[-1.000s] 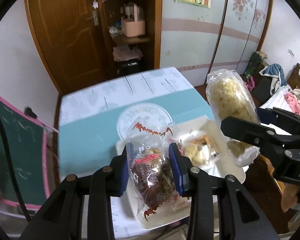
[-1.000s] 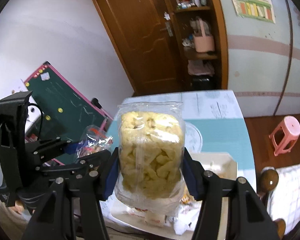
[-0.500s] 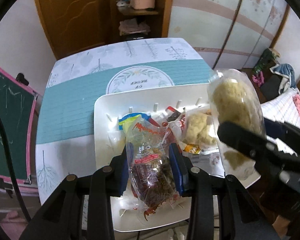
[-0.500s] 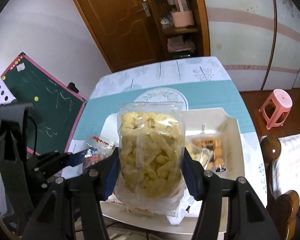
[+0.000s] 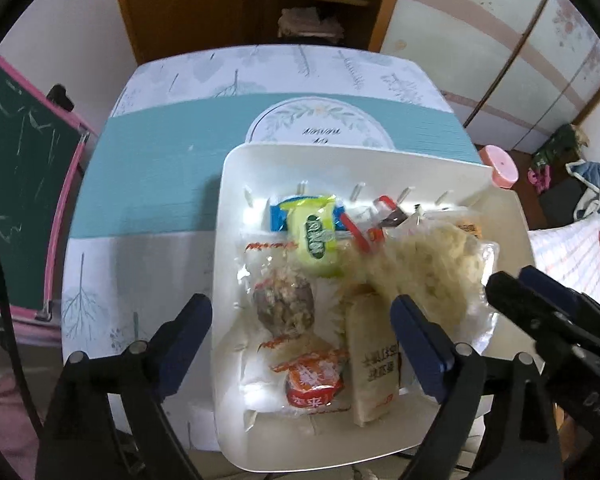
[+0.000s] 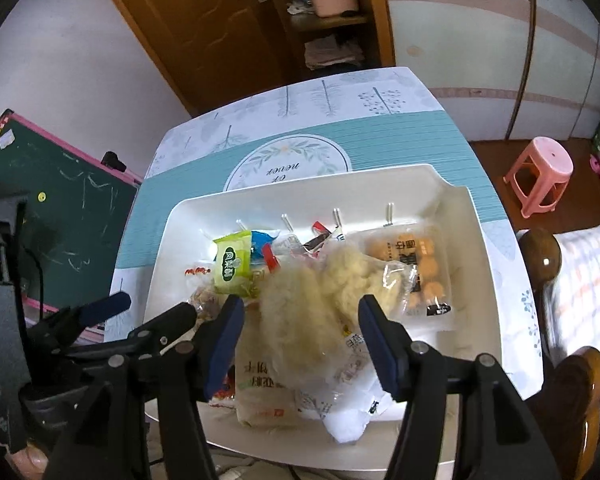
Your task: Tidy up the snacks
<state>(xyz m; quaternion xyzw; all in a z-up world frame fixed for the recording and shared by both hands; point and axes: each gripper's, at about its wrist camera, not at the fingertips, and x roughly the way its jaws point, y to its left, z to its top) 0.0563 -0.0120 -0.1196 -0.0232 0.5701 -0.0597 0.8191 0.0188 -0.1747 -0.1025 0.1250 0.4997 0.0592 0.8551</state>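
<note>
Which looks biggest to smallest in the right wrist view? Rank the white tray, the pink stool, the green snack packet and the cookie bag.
1. White tray, by far the largest.
2. Cookie bag.
3. Pink stool, though it stands farther off, so its rank against the cookie bag is unsure.
4. Green snack packet, the smallest.

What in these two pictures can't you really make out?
- Yellow puffed snack bag: motion-blurred in both wrist views.
- Snacks under the pile in the white tray: covered by other packets.
- Tray's near edge, right wrist view: hidden behind the right gripper, whose jaws are opening.
- Packet print: too small to read.
</note>
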